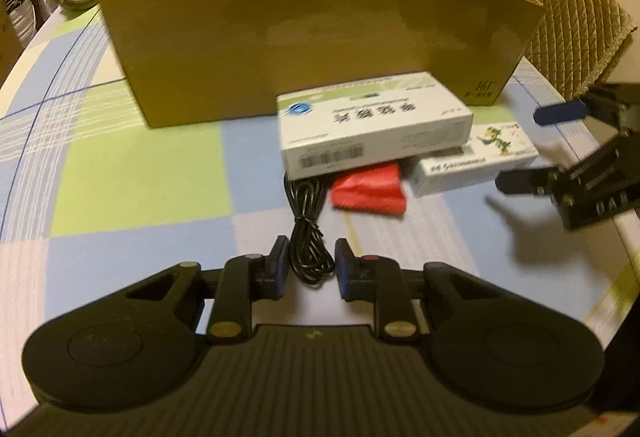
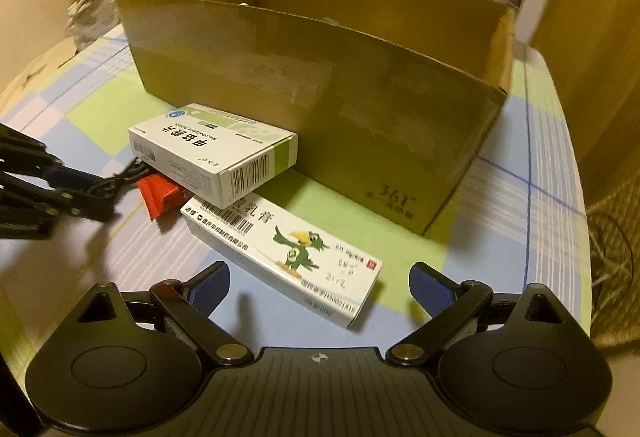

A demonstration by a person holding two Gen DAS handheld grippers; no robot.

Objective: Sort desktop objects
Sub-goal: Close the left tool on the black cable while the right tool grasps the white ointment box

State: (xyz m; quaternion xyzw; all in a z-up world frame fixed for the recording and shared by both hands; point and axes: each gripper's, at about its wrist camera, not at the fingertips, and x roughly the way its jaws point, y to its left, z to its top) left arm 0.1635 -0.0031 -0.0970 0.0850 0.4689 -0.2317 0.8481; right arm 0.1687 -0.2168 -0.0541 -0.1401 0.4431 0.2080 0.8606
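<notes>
While the left gripper (image 1: 311, 264) points down at the table (image 1: 132, 165), its wrist view shows the jaws narrowed around the near loop of a black cable (image 1: 308, 237), the pads beside the strands; whether they already pinch it I cannot tell. The cable runs straight away from that gripper toward the cardboard box (image 1: 312, 49) at the far edge, its far end under a white-and-green medicine box (image 1: 372, 125) lying on a red packet (image 1: 370, 189). In the right wrist view, the right gripper (image 2: 320, 287) stands wide open and empty over the near end of a long ointment carton (image 2: 288, 249) with a green bird, whose long axis runs diagonally away to the left, so this hand is nearer it.
</notes>
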